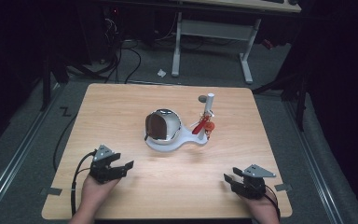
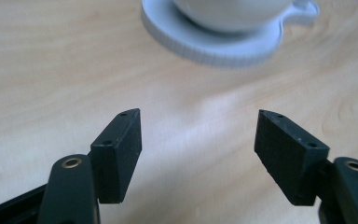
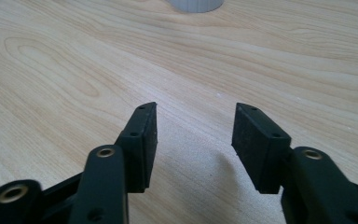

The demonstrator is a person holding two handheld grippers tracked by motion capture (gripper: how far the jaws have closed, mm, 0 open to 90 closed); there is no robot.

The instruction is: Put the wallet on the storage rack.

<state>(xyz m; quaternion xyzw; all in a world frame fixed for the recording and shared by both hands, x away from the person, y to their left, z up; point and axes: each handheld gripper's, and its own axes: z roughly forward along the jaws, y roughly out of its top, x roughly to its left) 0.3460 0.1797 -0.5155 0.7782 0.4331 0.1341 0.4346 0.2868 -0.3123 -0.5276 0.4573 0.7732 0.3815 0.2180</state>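
Note:
A white helmet-like dome (image 1: 164,125) with a dark brown front sits on a white base (image 1: 168,144) at the table's middle. A white post (image 1: 209,105) rises at the base's right end, and a red piece (image 1: 202,126) leans against it. My left gripper (image 1: 123,161) rests low near the front left, open and empty, pointing toward the base. In the left gripper view its jaws (image 2: 198,114) stand wide apart over bare wood, with the white base (image 2: 223,46) just ahead. My right gripper (image 1: 231,174) lies near the front right, open and empty (image 3: 196,107).
The wooden table (image 1: 121,107) has a small grey disc (image 1: 202,98) near its far edge. Tape tabs (image 1: 51,191) mark the front corners. Beyond the table are a white desk frame (image 1: 214,32) and cables (image 1: 121,60) on the grey floor.

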